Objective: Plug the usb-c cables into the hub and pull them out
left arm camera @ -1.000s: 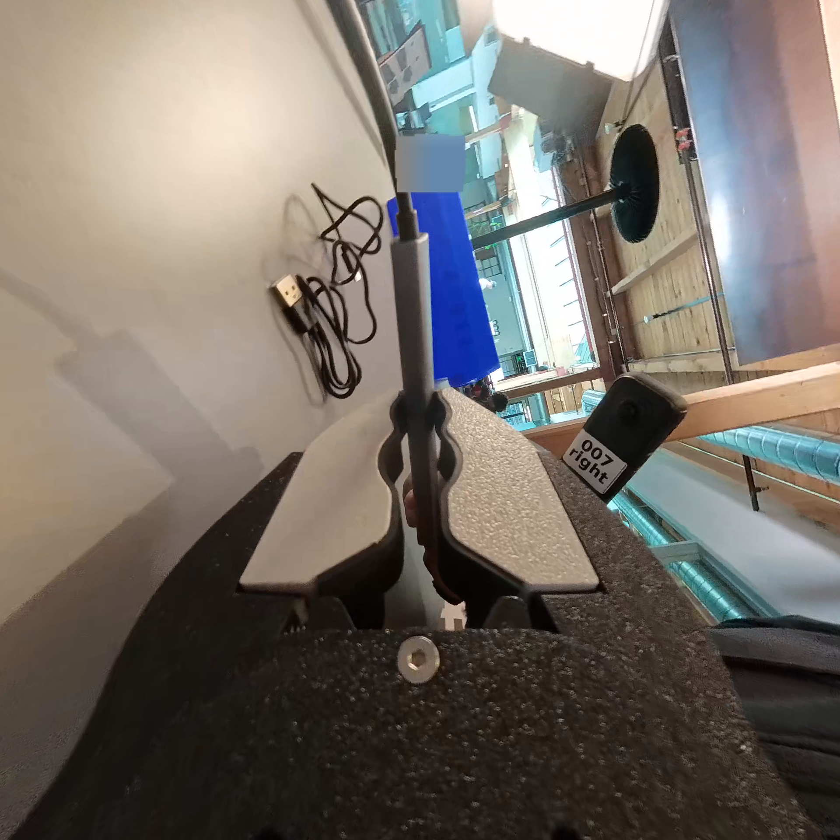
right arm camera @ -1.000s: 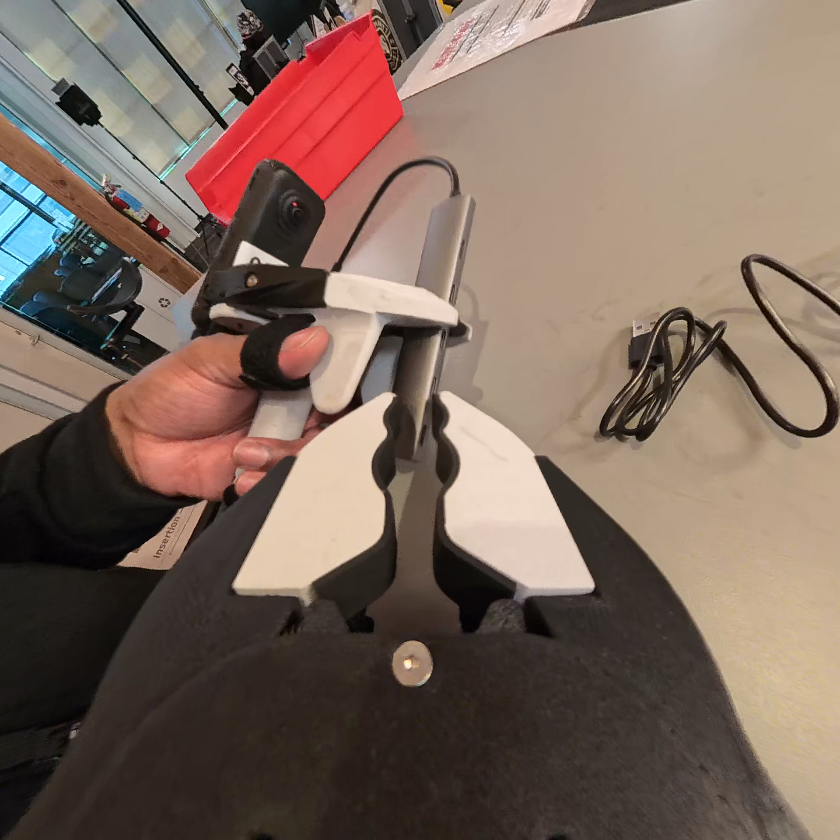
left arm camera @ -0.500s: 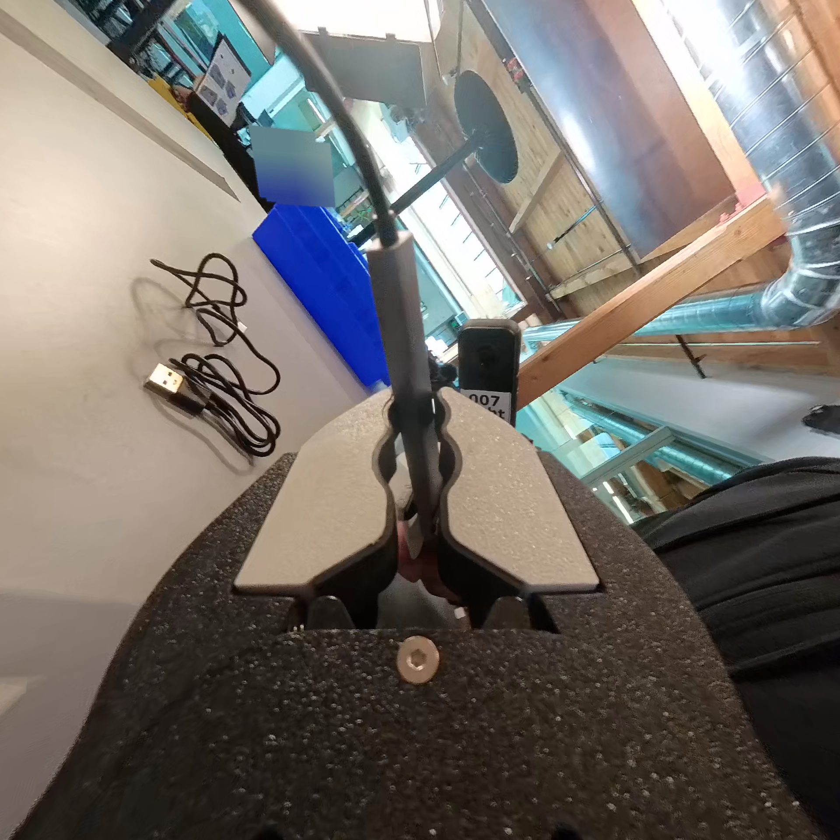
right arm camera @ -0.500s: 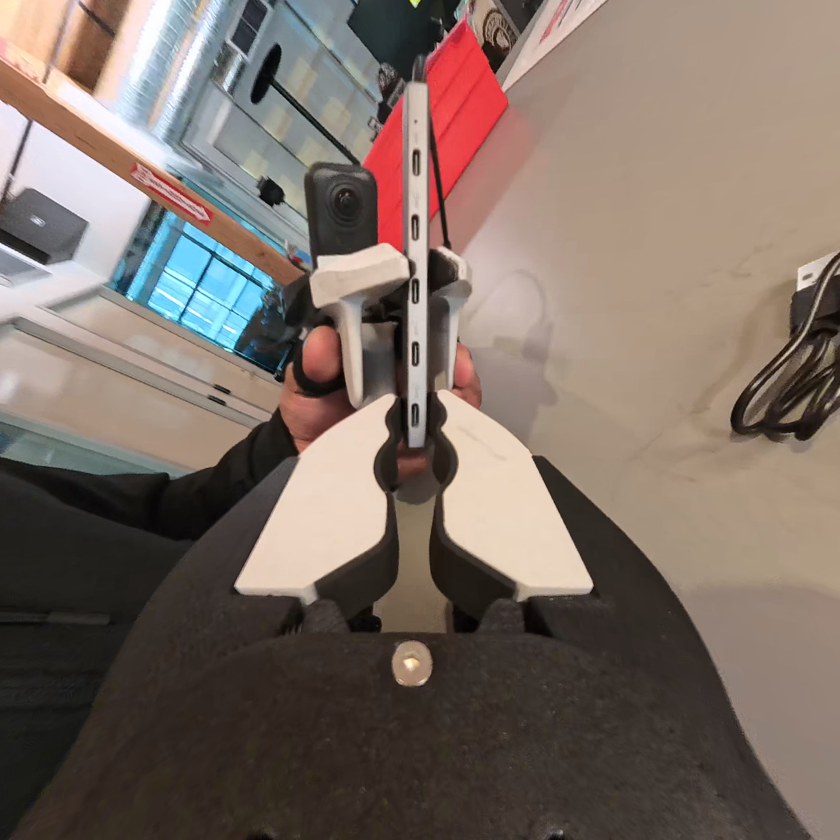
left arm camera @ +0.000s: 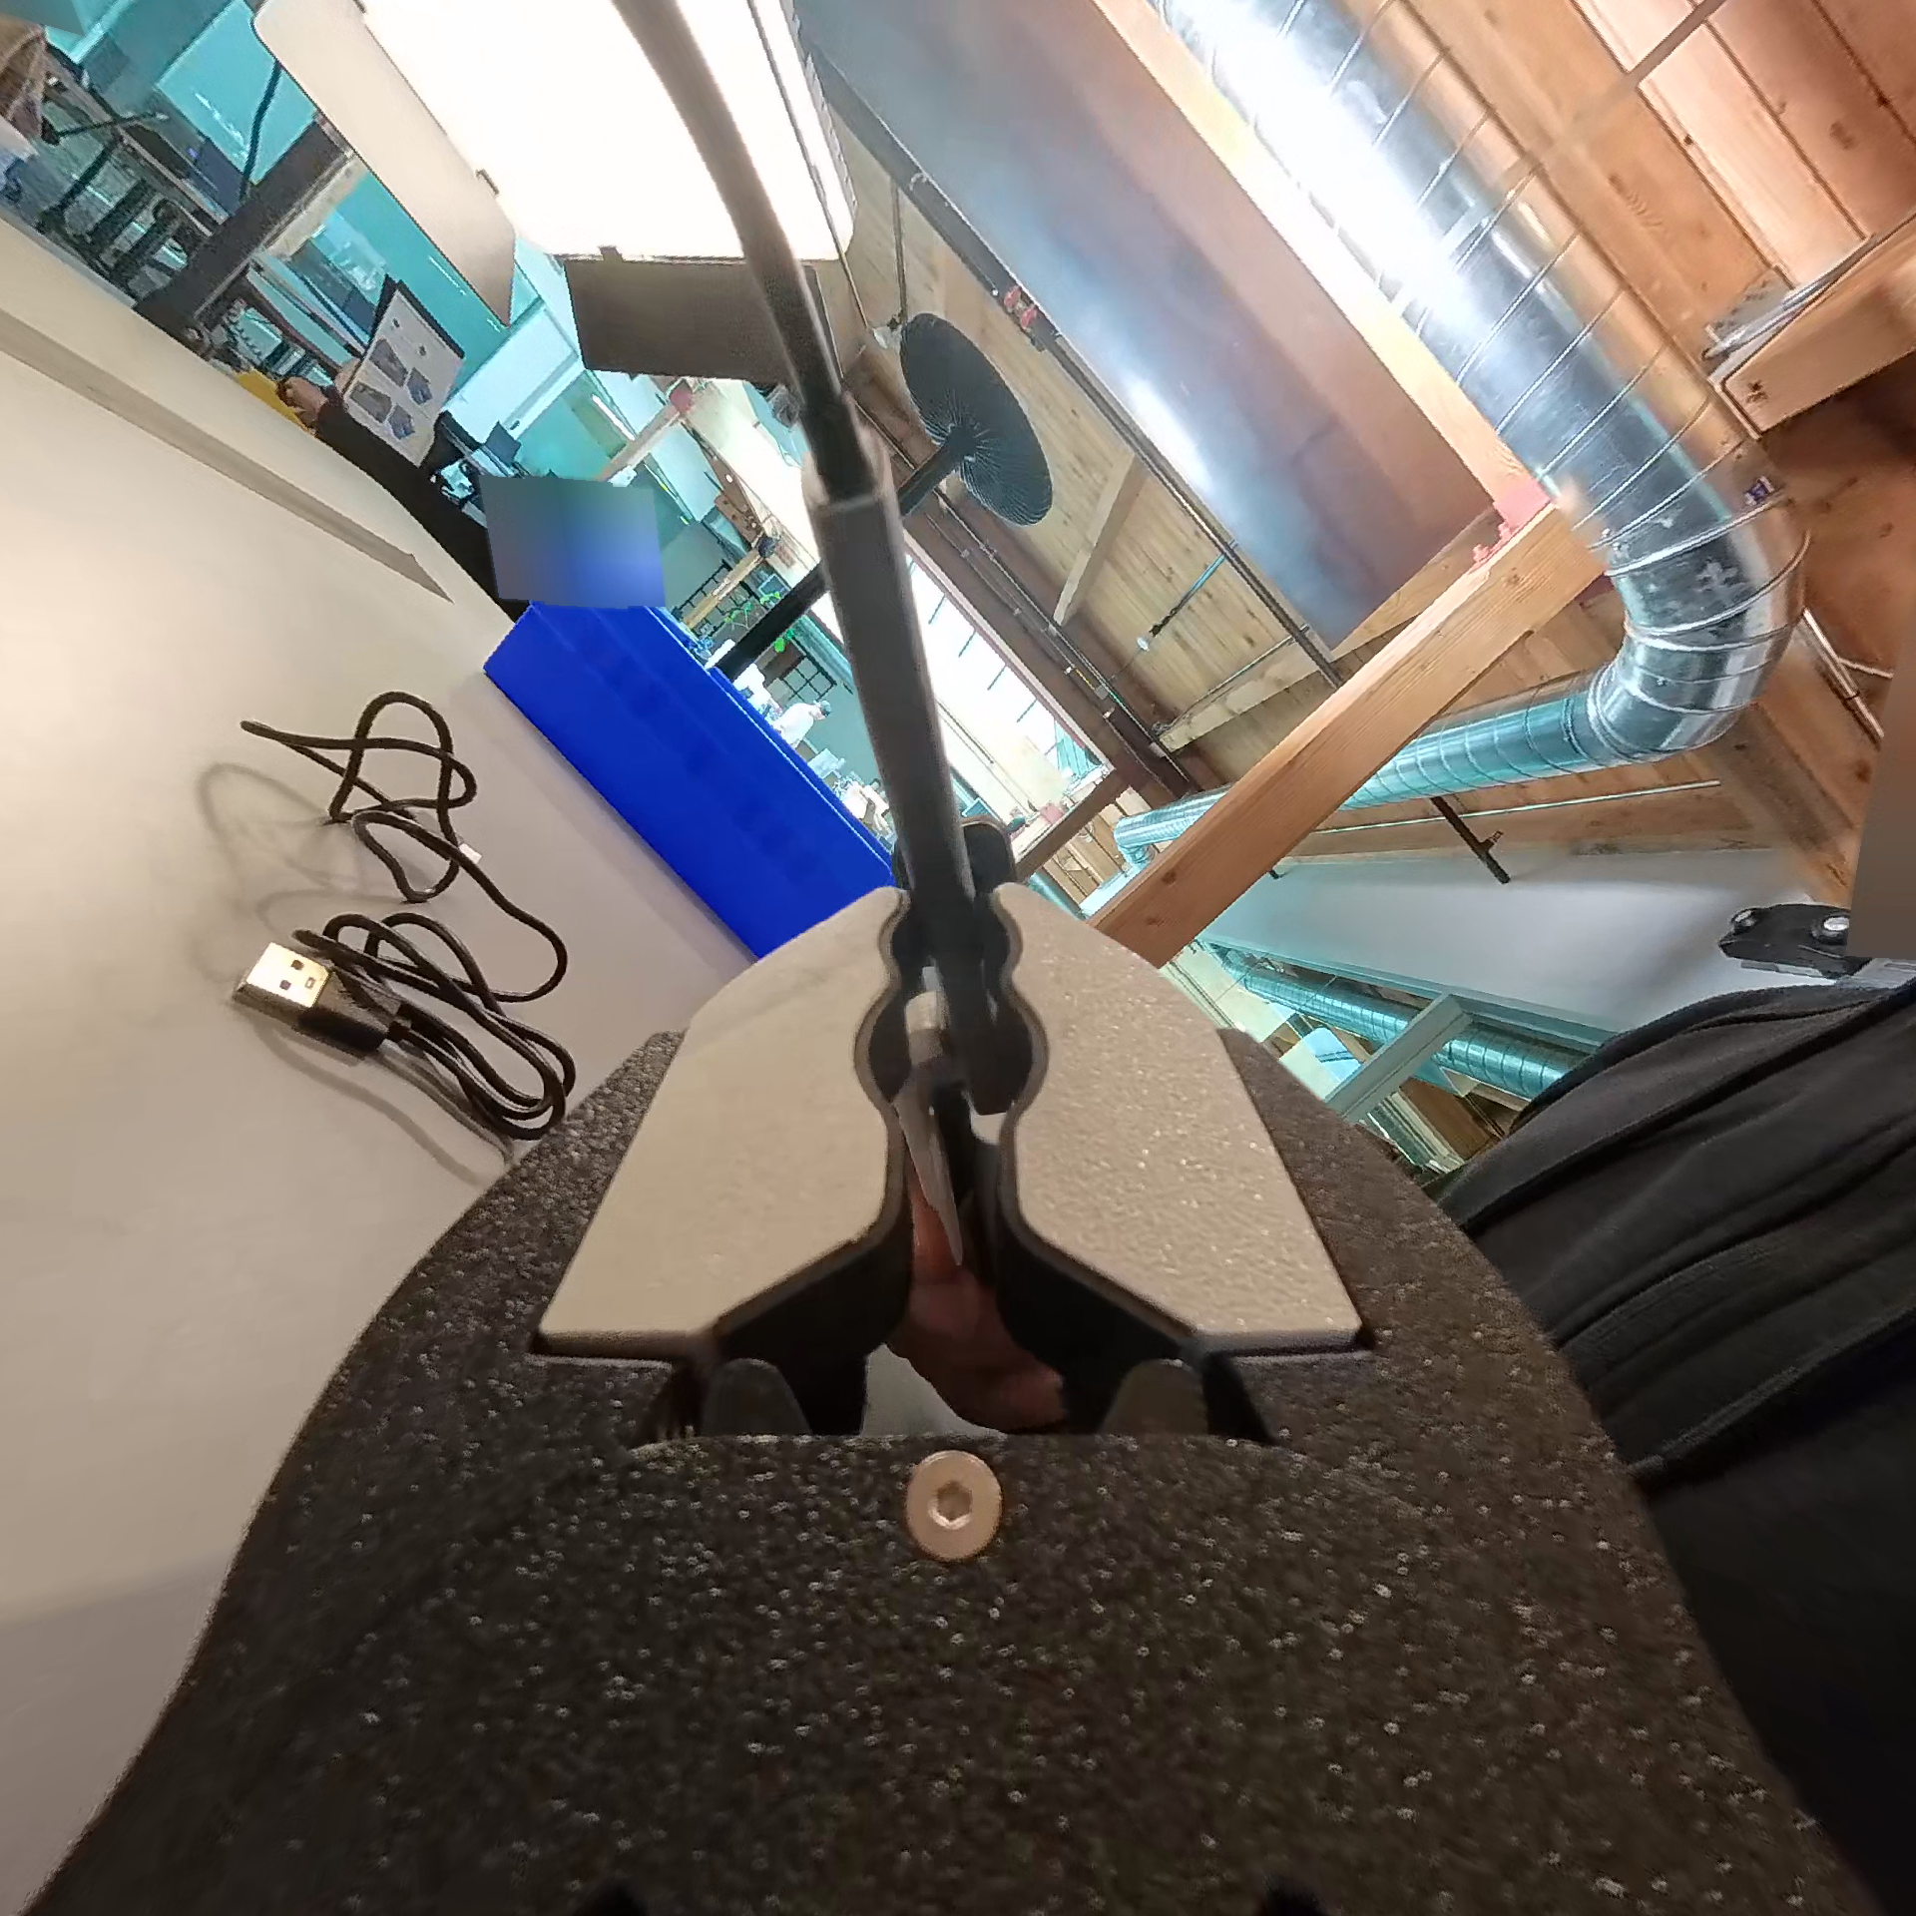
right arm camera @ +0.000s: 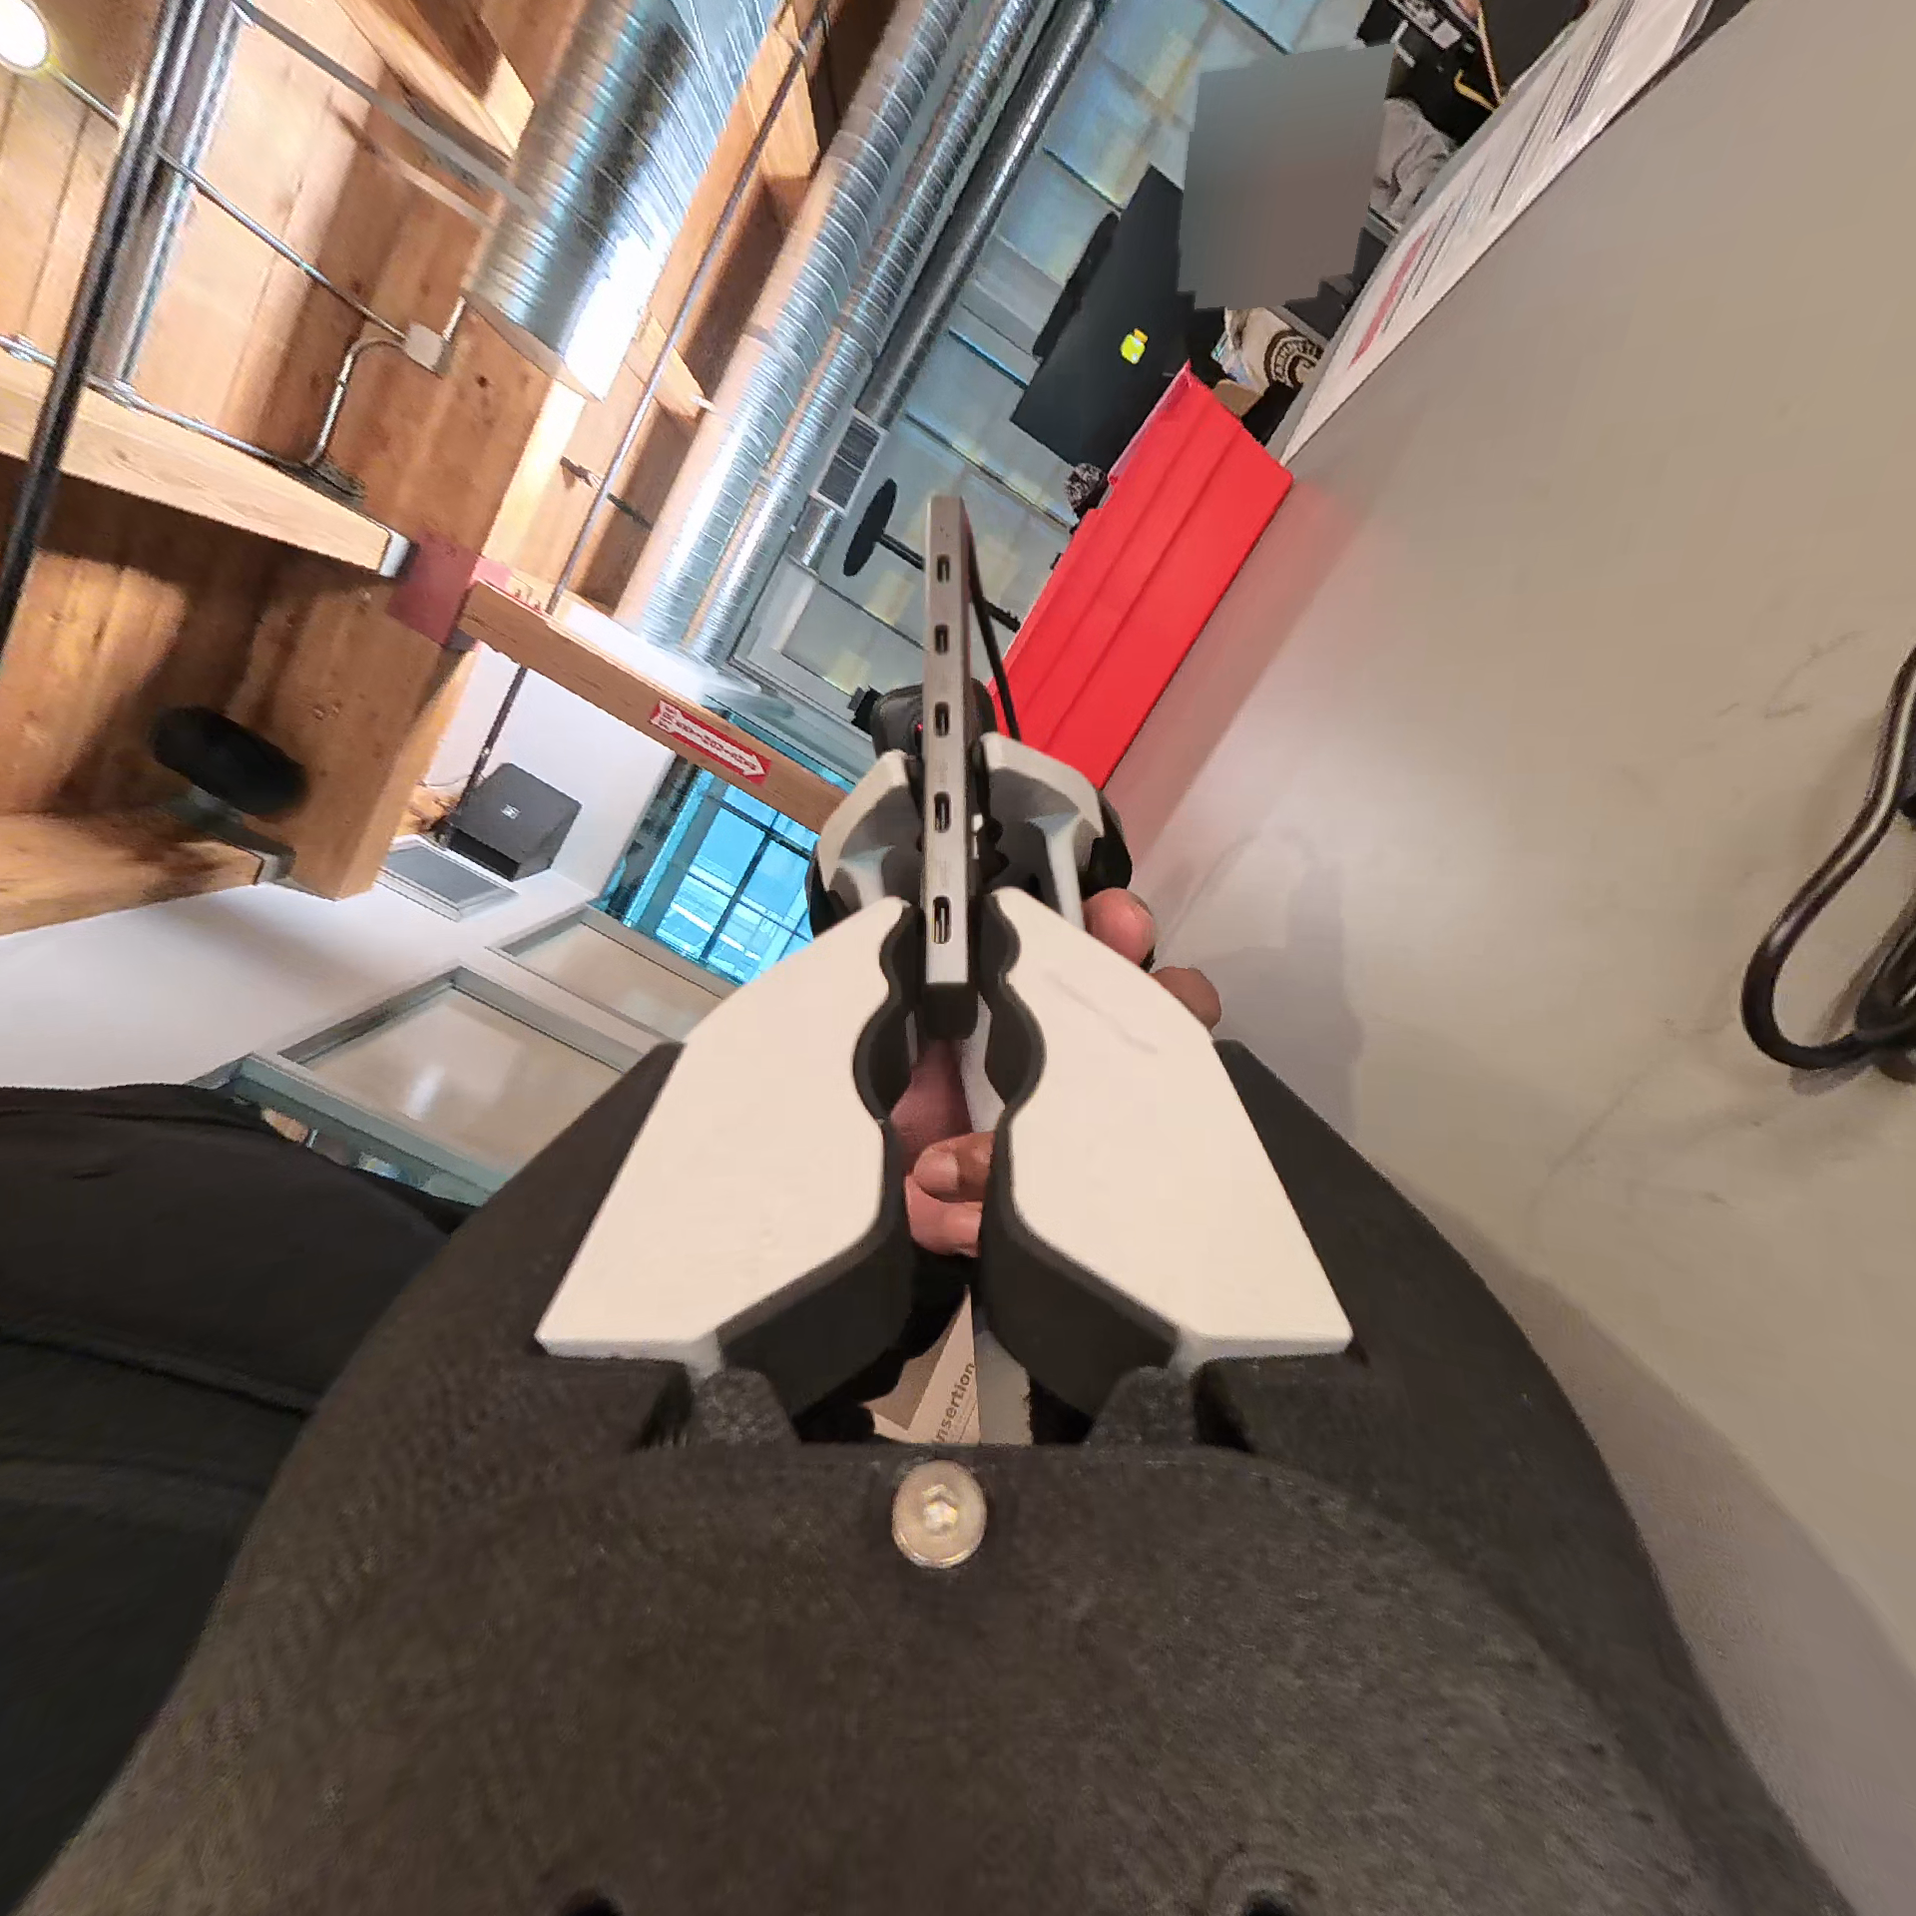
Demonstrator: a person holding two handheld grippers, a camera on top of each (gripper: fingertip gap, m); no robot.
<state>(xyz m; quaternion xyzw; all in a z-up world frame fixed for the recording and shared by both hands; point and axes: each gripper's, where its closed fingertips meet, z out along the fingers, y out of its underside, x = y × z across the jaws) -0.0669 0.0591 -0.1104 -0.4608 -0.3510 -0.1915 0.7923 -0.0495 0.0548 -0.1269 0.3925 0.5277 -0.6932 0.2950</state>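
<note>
Grey aluminium, the one hub (right arm camera: pixel 949 747) stands on edge off the table (left arm camera: pixel 124 1037), five ports showing, pinched by both the left gripper (left arm camera: pixel 949 933) and the right gripper (right arm camera: pixel 949 923). Two black cables (left arm camera: pixel 415 995) lie loose at nine o'clock in the left wrist view, one blue bin (left arm camera: pixel 684 767) behind them; one red bin (right arm camera: pixel 1151 581) sits at one o'clock in the right wrist view

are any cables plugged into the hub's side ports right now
None in view: the hub, clamped in the left claw, shows only bare side slots; the black cables lie on the table.
</note>
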